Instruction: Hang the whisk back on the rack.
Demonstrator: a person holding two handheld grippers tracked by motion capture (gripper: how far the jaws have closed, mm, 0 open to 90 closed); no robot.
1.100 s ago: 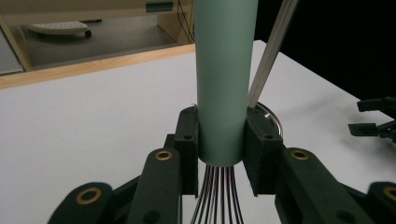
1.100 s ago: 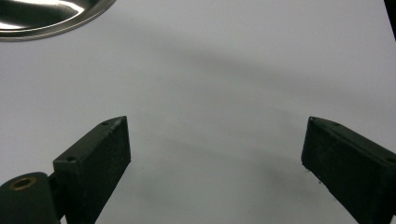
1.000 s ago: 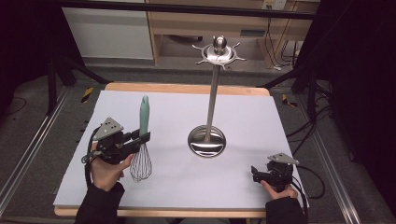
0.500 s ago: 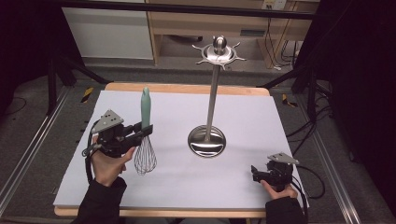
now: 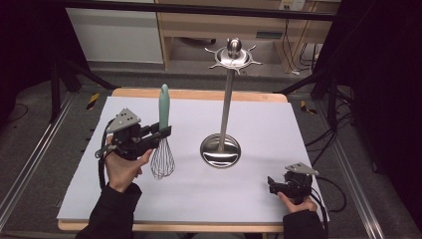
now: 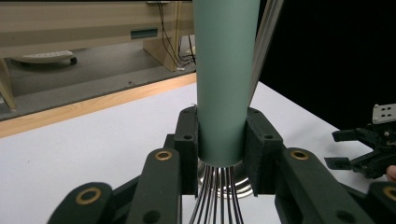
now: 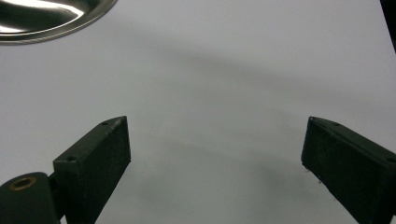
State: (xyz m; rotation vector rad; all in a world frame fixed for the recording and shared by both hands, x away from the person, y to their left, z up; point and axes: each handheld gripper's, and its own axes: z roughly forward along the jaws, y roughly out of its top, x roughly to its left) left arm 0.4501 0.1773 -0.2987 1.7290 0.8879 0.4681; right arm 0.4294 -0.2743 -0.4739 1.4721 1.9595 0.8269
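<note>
A whisk (image 5: 163, 134) with a pale green handle (image 6: 226, 79) and a wire head stands upright, lifted off the white mat. My left gripper (image 5: 161, 133) is shut on the lower end of its handle, both pads (image 6: 187, 154) pressing its sides, wires hanging below. A tall steel utensil stand (image 5: 226, 99) with a round base (image 5: 220, 151) and a hooked crown (image 5: 234, 56) rises at the table's middle, right of the whisk. My right gripper (image 5: 271, 185) rests at the front right of the mat, open, its jaws (image 7: 215, 158) wide apart over bare mat.
The white mat (image 5: 259, 119) covers a wooden table (image 5: 199, 93). The stand's base edge (image 7: 46, 18) lies ahead of the right gripper. Cables trail off the right side. Shelving stands beyond the far edge.
My left hand has raised the whisk, its wire head now off the mat, and carried it slightly toward the stand. The right gripper has stayed put.
</note>
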